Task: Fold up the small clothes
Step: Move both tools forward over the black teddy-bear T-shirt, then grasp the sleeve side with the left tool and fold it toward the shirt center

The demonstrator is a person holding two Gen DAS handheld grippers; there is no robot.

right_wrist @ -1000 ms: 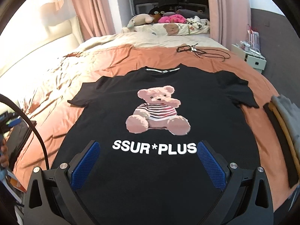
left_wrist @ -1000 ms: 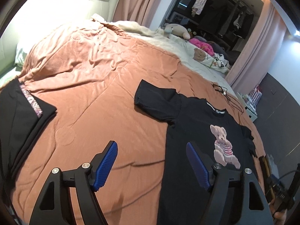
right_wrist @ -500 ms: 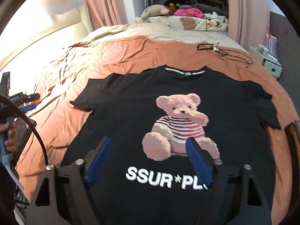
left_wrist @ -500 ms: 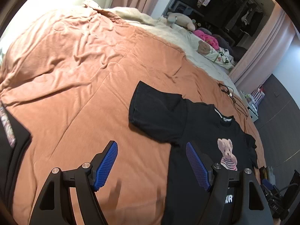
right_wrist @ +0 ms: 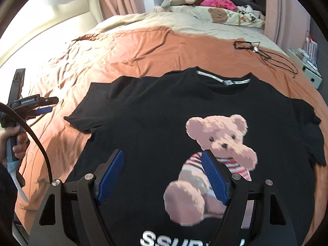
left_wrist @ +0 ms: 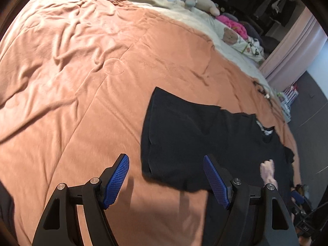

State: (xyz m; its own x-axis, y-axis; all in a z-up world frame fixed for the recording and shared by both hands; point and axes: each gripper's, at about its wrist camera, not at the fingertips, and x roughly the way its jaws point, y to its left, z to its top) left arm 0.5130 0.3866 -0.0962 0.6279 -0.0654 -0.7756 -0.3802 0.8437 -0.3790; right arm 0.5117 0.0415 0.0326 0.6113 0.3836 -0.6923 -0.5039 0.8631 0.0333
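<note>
The bed fills the room, its orange-brown quilt creased and sunlit toward the headboard, with a cream blanket beyond it. Spread flat on the quilt, front up, lies the black T-shirt — collar toward the far end, both short sleeves out to the sides, a pink bear print on the chest above white lettering.

The right gripper hangs over the shirt's chest, angled downward, its blue pads facing each other with black cloth showing in the gap. Its jaws have just been closing from their widest, yet they stand apart and press on nothing; the right-hand pad overlaps the bear's striped body in the right wrist view.

The left gripper tilts down more steeply over the shirt's left sleeve. Its jaws are spread wide and empty — one pad over bare quilt, the other over the shirt's body, the sleeve's lower hem between them. From the right wrist view the person's hand is wrapped around that gripper's handle, off the sleeve's outer side, a dark cable looping past it.

Far off, soft toys and pink clothing sit heaped at the bed's end, and a black cord lies on the quilt beyond the collar.
</note>
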